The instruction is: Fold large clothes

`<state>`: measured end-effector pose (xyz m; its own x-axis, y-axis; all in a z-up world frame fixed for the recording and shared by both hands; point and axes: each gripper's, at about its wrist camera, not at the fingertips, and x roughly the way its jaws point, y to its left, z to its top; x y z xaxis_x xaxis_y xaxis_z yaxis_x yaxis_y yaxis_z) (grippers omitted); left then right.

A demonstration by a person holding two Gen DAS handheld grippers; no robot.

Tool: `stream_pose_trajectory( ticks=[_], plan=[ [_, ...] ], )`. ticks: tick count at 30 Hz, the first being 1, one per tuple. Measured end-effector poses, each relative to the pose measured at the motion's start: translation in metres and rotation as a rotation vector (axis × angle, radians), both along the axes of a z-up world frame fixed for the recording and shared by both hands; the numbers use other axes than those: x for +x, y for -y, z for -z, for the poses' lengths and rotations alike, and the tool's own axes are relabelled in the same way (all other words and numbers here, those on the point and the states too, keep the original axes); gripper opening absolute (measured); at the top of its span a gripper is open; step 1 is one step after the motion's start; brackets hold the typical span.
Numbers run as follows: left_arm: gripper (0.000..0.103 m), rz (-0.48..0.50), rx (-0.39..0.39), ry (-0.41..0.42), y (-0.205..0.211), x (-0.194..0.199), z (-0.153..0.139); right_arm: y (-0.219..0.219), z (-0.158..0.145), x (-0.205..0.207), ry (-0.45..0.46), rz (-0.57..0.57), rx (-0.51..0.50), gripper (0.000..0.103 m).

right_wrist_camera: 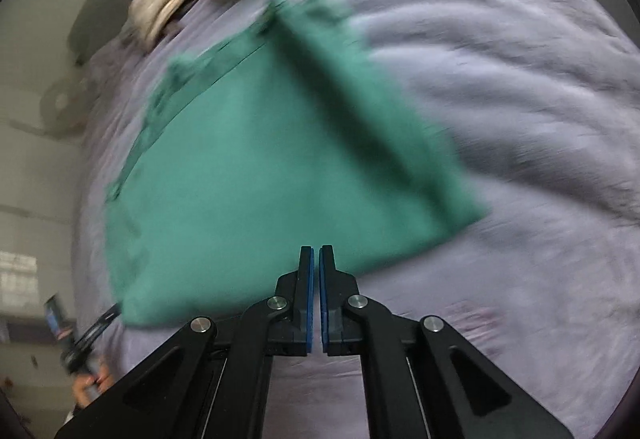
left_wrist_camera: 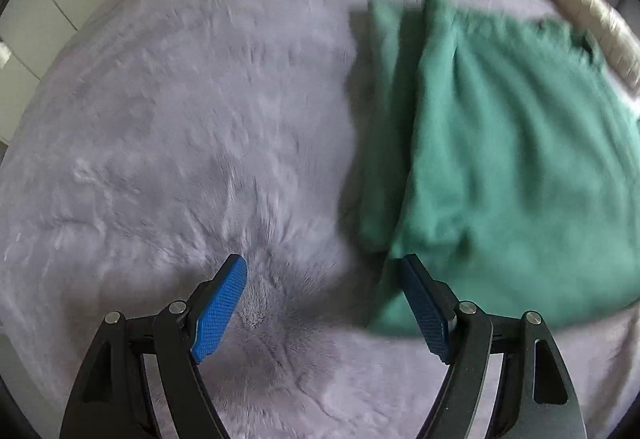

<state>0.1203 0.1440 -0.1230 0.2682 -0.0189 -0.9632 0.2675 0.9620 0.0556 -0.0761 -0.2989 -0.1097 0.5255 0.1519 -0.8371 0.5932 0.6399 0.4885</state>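
A: Where's the green garment?
B: Partly folded on the grey blanket. Left gripper spread wide beside its corner; right gripper pressed together, empty.
A: Grab both layers, fold squarely.

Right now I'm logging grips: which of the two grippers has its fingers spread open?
The left gripper: its blue pads stand wide apart above the grey blanket. The right gripper has its pads nearly together, holding nothing.
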Motion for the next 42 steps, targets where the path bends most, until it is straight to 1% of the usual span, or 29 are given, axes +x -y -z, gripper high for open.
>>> stream_pose_trajectory(
  ticks=[2, 4, 8, 10, 15, 16, 17, 18, 19, 20, 21, 24, 26, 30, 31, 33, 35, 37, 42],
  plan=[
    [0.080, 0.007, -0.001, -0.016, -0.006, -0.004, 0.009, -0.021, 0.004, 0.013, -0.006, -0.048, 0.023, 0.003],
    [0.080, 0.007, 0.000, -0.009, -0.012, -0.009, 0.004, -0.042, 0.010, 0.022, -0.014, -0.093, 0.054, 0.003],
    [0.080, 0.020, 0.042, -0.013, -0.020, -0.022, -0.003, -0.071, 0.020, 0.028, -0.027, -0.142, 0.115, 0.003],
    [0.080, 0.026, 0.033, -0.021, -0.023, -0.028, -0.008, -0.089, 0.023, 0.029, -0.039, -0.172, 0.141, 0.003],
    [0.080, 0.013, -0.003, -0.034, -0.028, -0.040, -0.018, -0.125, 0.026, 0.043, -0.062, -0.226, 0.166, 0.004],
    [0.080, 0.006, -0.008, -0.041, -0.029, -0.042, -0.019, -0.131, 0.027, 0.047, -0.068, -0.234, 0.173, 0.009],
    [0.080, -0.002, -0.015, -0.046, -0.031, -0.045, -0.020, -0.136, 0.028, 0.049, -0.071, -0.238, 0.175, 0.021],
    [0.080, -0.009, -0.028, -0.048, -0.031, -0.048, -0.020, -0.140, 0.028, 0.050, -0.073, -0.242, 0.176, 0.030],
    [0.080, -0.015, -0.045, -0.050, -0.031, -0.048, -0.021, -0.146, 0.028, 0.052, -0.071, -0.248, 0.177, 0.054],
    [0.090, -0.025, -0.064, -0.050, -0.031, -0.048, -0.022, -0.150, 0.026, 0.053, -0.064, -0.251, 0.175, 0.068],
    [0.103, -0.036, -0.074, -0.049, -0.033, -0.049, -0.022, -0.153, 0.025, 0.056, -0.058, -0.255, 0.173, 0.070],
    [0.103, -0.049, -0.069, -0.019, -0.035, -0.056, -0.025, -0.162, 0.024, 0.065, -0.059, -0.266, 0.177, 0.071],
    [0.103, -0.048, -0.050, -0.002, -0.035, -0.054, -0.029, -0.167, 0.025, 0.069, -0.055, -0.270, 0.177, 0.082],
    [0.103, -0.048, -0.065, -0.024, -0.039, -0.051, -0.033, -0.176, 0.026, 0.075, -0.054, -0.274, 0.158, 0.084],
    [0.103, -0.056, -0.065, -0.034, -0.040, -0.049, -0.031, -0.177, 0.026, 0.076, -0.047, -0.274, 0.158, 0.089],
    [0.103, -0.056, -0.044, -0.043, -0.038, -0.044, -0.026, -0.178, 0.025, 0.074, -0.027, -0.276, 0.160, 0.103],
    [0.103, -0.045, -0.015, -0.032, -0.032, -0.041, -0.024, -0.181, 0.021, 0.073, 0.007, -0.272, 0.145, 0.103],
    [0.103, -0.024, -0.019, -0.037, -0.028, -0.042, -0.022, -0.186, 0.019, 0.076, 0.020, -0.277, 0.138, 0.103],
    [0.103, -0.008, -0.046, -0.047, -0.024, -0.044, -0.023, -0.196, 0.027, 0.086, 0.008, -0.297, 0.230, 0.103]
  ],
)
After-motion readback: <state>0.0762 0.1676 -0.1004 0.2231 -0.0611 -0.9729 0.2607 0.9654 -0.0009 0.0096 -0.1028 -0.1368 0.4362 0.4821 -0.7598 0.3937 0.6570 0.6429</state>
